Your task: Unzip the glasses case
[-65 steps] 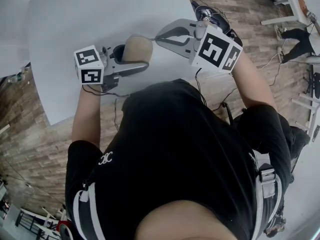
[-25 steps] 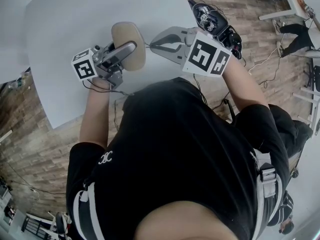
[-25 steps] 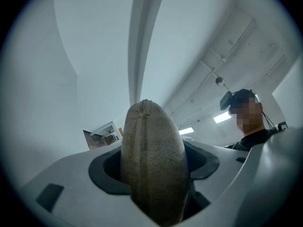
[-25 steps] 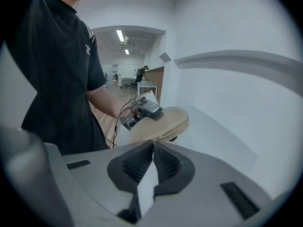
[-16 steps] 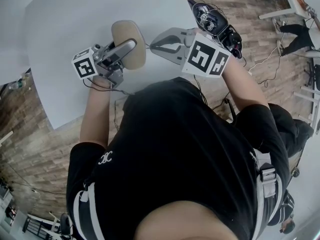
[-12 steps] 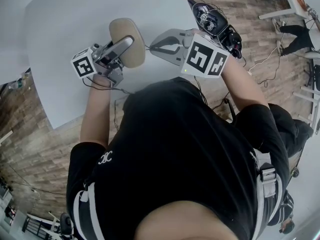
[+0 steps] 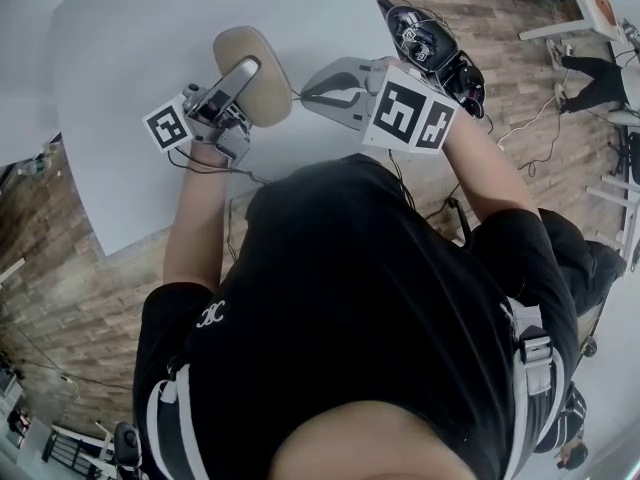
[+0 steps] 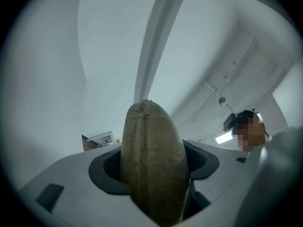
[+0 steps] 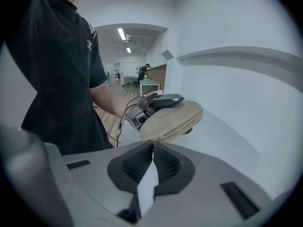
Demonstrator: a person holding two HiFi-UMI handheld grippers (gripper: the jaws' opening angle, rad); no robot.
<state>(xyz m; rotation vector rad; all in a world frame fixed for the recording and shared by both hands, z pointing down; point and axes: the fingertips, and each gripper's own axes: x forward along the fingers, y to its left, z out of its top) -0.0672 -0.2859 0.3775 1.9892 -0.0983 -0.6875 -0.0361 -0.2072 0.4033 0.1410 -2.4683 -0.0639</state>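
Holds the tan glasses case (image 7: 268, 96) clamped between the left gripper's (image 7: 243, 68) fingers, over the white bench (image 7: 140, 38). Points the right gripper (image 9: 152, 163) from the case's 3 o'clock, fingers pressed together, empty, just beside it.

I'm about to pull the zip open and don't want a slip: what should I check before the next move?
1. Glasses case clamped in left gripper: ok, jaws press both sides.
2. Right gripper shut: ok.
3. Zipper pull pinched by right gripper: cannot tell; nothing shows between its jaws.
4. Case edge faces right gripper: ok, just ahead of its tips.
5. Zip already open: cannot tell.
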